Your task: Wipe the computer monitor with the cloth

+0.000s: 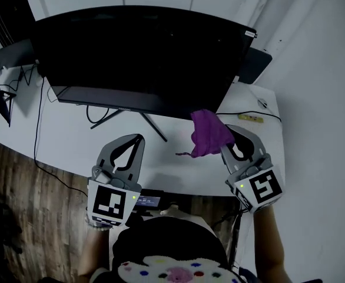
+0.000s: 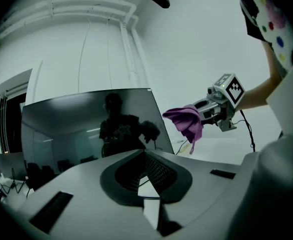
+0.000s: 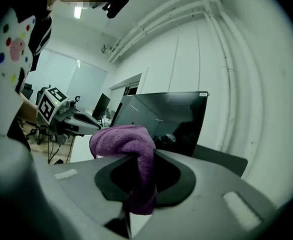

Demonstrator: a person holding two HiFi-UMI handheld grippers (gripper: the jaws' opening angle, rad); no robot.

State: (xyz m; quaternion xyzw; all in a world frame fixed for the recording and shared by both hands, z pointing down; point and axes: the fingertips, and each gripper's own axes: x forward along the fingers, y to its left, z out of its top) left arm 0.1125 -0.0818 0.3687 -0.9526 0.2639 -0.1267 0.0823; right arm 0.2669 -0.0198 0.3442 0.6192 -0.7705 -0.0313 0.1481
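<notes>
pinching a soft, limp purple cloth (image 1: 208, 135) by a bunched fold, the right tongs (image 1: 232, 137) hold it near the monitor (image 1: 143, 52), lower right corner; left tongs (image 1: 136, 143) closed, empty, above the desk (image 1: 66, 140).

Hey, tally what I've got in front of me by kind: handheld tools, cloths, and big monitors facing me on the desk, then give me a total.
Tools: 2, the left tool and the right tool
Cloths: 1, the purple cloth, clamped in the right tool
Monitors: 1, the monitor
Total: 4
</notes>
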